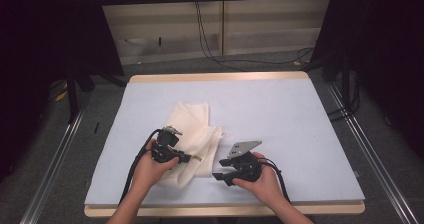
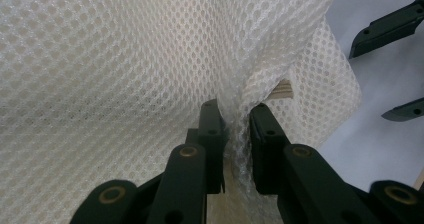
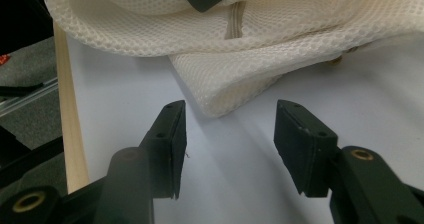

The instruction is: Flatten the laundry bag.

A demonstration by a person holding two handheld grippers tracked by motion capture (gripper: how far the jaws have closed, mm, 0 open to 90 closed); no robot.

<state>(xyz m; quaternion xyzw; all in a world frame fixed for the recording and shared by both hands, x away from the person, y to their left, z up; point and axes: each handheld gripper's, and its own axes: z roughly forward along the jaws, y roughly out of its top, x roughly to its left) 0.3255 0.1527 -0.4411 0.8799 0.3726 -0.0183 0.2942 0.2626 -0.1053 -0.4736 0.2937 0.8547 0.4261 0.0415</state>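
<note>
The left tool is clamped on a gathered fold of the white mesh bag, which lies left of centre on the tabletop, toward its near edge. Maintain this pinch without pulling, so the fold does not slip from between the pads. The right tool is part-open with nothing between its jaws, aimed at the bag's near corner. Advance it low along the surface until the corner sits fully between the pads, then close on both mesh layers before lifting.
</note>
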